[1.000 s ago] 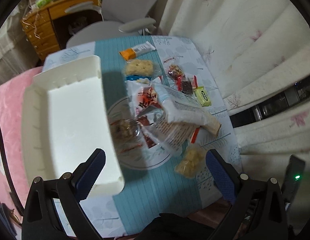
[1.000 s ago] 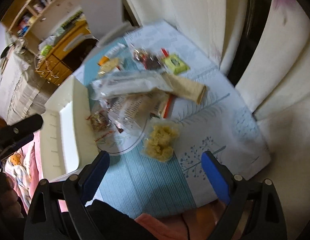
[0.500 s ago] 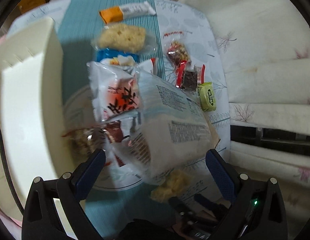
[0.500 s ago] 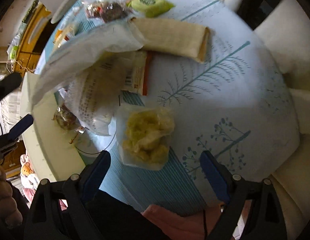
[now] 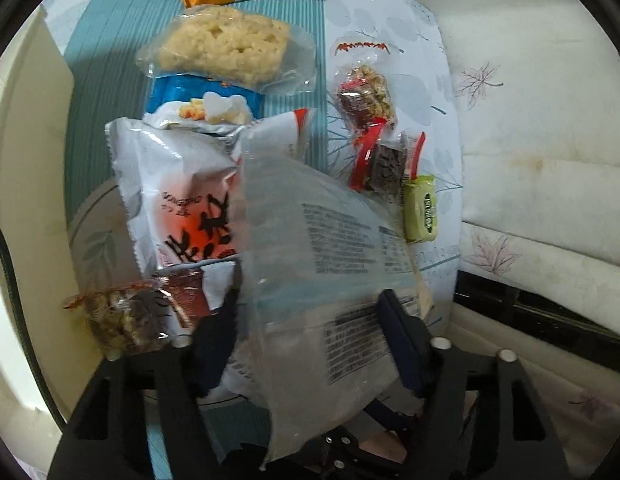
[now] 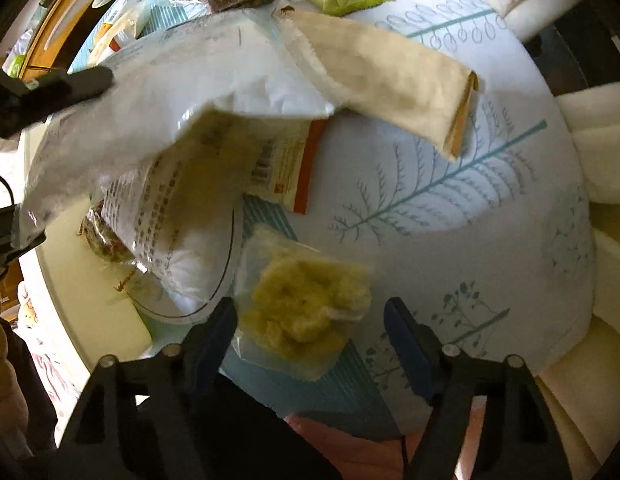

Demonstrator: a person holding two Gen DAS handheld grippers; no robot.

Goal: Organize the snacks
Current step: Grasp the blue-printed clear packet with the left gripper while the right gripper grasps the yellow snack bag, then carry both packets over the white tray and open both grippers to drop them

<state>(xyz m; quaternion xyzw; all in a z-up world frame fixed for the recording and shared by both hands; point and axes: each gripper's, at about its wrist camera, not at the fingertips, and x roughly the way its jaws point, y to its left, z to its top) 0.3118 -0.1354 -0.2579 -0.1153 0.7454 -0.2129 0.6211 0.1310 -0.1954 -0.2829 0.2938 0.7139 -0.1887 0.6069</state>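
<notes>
Right gripper (image 6: 310, 334), jaws spread, straddles the yellow puffed-snack packet (image 6: 299, 306) lying flat on the tablecloth (image 6: 450, 240) | left gripper (image 5: 310, 322), also spread, brackets the large clear bag (image 5: 322, 264) | white tray (image 5: 13, 160) lies left, beyond the pile.

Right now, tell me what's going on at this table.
Someone is sorting snacks with two handheld grippers. The left gripper straddles a large clear printed plastic bag atop the pile, jaws not visibly clamped. The right gripper is open around a small clear packet of yellow puffed snack lying on the leaf-print tablecloth. The white tray waits alongside.
</notes>
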